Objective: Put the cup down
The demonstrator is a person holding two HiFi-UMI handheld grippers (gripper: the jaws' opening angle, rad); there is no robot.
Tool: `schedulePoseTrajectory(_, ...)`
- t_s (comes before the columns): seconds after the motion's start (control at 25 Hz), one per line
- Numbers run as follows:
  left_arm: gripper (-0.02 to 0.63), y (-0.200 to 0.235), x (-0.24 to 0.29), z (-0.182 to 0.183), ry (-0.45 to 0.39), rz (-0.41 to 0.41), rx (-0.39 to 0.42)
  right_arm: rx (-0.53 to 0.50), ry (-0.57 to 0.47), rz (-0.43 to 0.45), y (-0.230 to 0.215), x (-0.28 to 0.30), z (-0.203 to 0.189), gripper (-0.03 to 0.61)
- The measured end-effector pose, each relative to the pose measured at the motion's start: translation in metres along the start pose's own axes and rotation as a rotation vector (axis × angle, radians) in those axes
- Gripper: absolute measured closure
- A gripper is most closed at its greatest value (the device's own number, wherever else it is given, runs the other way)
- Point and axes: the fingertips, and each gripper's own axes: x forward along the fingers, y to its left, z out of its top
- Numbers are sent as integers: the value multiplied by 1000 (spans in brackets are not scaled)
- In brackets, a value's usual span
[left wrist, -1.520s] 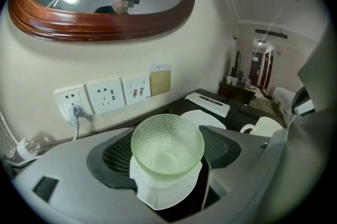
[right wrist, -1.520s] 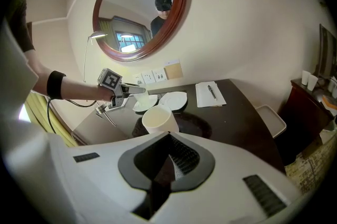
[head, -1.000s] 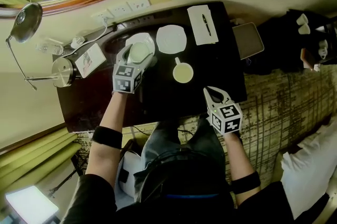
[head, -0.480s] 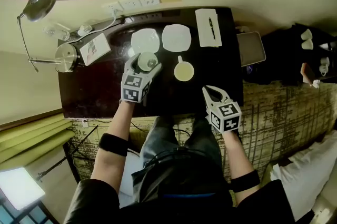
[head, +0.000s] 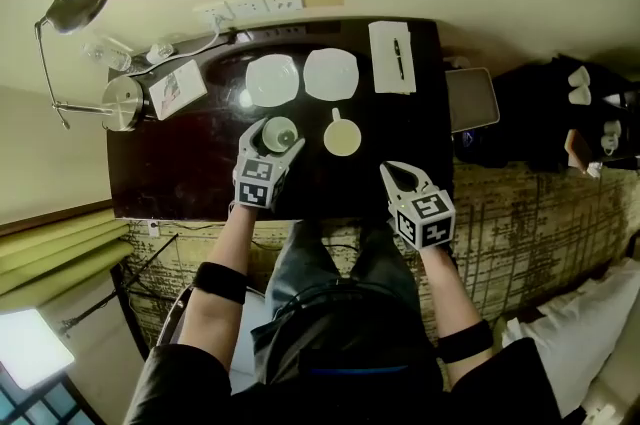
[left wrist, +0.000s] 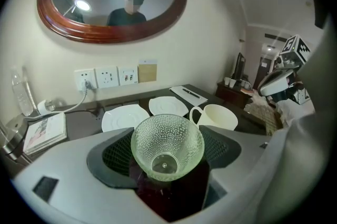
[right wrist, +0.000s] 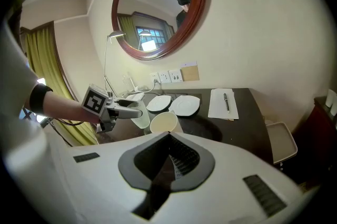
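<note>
Only the left gripper view shows the dimples on the glass cup (left wrist: 167, 144) that the left gripper (head: 275, 141) grasps, while the right gripper (right wrist: 168, 137) is clenched, empty.

The left gripper (left wrist: 167, 153) held a clear dimpled glass cup (left wrist: 167, 137) between its fingers (left wrist: 109, 153) — two white saucers (left wrist: 125, 117) and a cream mug (left wrist: 218, 117) stood beyond.

Dimpled clear glass cup (left wrist: 167, 136), mouth up, gripped in left claw (left wrist: 168, 157).

Dark table (head: 170, 171) w/ saucers (head: 273, 79), mug (head: 342, 137), prob. notepad (head: 392, 56).
</note>
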Motion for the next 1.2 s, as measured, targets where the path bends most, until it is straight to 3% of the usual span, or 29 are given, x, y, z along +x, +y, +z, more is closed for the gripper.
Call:
schedulePoseTrajectory(0.6, 227, -3, 8, -18, -25, 29, -35, -37, 22, 20, -9, 9, 8, 574)
schedulePoseTrajectory(0.76, 167, -3, 3, -18, -26, 48, -41, -42, 23, 30, -8, 9, 9, 574)
schedulePoseTrajectory(0.84, 143, -4, -2, -14, -24, 57, -27, -43, 23, 39, -8, 10, 11, 574)
schedulePoseTrajectory(1.2, 150, -15, -58, 26, -46, 142, 20, -70, 16, 106, 5, 9, 30, 574)
